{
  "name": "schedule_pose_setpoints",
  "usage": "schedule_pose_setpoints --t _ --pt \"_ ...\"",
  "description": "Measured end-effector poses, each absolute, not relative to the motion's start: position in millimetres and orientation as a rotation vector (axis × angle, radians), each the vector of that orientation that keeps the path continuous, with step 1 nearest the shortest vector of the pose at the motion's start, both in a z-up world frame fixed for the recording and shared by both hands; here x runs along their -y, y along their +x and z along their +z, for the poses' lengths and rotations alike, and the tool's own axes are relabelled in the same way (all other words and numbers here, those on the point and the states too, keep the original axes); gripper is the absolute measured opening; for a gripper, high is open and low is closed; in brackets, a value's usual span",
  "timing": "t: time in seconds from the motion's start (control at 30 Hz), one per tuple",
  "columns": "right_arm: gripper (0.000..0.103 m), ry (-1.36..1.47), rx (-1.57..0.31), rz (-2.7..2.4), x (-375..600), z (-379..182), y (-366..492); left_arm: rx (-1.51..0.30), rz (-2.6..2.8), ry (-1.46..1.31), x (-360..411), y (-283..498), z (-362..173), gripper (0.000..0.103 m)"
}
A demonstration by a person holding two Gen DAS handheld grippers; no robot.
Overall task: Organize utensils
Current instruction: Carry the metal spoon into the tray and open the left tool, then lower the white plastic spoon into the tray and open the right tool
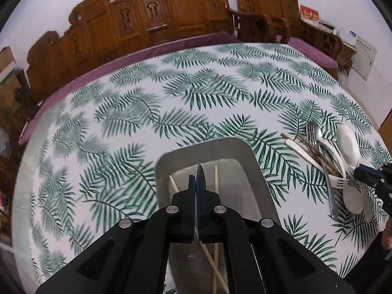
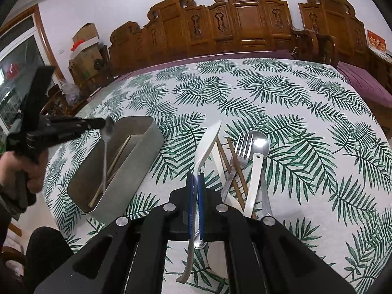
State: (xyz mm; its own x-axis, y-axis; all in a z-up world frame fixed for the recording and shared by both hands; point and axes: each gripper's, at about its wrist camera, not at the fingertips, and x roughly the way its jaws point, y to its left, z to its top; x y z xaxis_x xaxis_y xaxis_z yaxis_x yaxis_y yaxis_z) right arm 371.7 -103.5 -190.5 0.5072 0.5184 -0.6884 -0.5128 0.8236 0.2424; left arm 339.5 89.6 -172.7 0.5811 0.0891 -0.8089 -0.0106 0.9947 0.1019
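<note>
Both grippers clamped: left gripper point(image 2: 104, 123) holds metal spoon point(image 2: 105, 152), handle hanging down into tray point(image 2: 144, 152); right gripper point(image 2: 196, 178) grips white ladle point(image 2: 208, 139), bowl pointing away. No legible writing.

Both grippers: matte black plastic bodies, angular linkage arms, round silver screw heads at the pivots. Left gripper point(image 1: 197, 178): dark blue pads. Right gripper point(image 2: 196, 178): brighter blue pad strips. Left hand point(image 2: 14, 166) bare on a black pistol-style handle. Dark trousers on the person.
</note>
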Motion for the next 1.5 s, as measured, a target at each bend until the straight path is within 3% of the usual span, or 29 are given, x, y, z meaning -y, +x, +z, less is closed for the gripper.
schedule_pose_setpoints --t 0.47,0.83,1.3,1.37,1.43,1.5 --pt "0.005 -0.011 -0.839 0.642 93.6 -192.8 369.7 -1.006 0.036 0.002 -87.7 355.3 -205.8 0.0" --pt "0.005 -0.015 -0.824 0.694 71.5 -180.7 361.4 -0.904 0.019 -0.067 -94.3 300.4 -174.8 0.008" --pt "0.005 -0.039 -0.819 0.812 -3.6 -160.6 341.2 -0.812 0.019 -0.138 -118.5 250.0 -154.6 0.009" --pt "0.005 -0.037 -0.82 0.82 -15.5 -160.1 342.8 -0.801 0.032 -0.133 -122.6 246.7 -153.6 0.016" --pt "0.005 -0.04 -0.823 0.825 -29.7 -161.6 345.5 -0.788 0.057 -0.116 -127.5 243.5 -151.7 0.032" --pt "0.005 -0.049 -0.83 0.825 -42.0 -166.1 348.0 -0.776 0.067 -0.118 -134.3 240.8 -148.6 0.034"
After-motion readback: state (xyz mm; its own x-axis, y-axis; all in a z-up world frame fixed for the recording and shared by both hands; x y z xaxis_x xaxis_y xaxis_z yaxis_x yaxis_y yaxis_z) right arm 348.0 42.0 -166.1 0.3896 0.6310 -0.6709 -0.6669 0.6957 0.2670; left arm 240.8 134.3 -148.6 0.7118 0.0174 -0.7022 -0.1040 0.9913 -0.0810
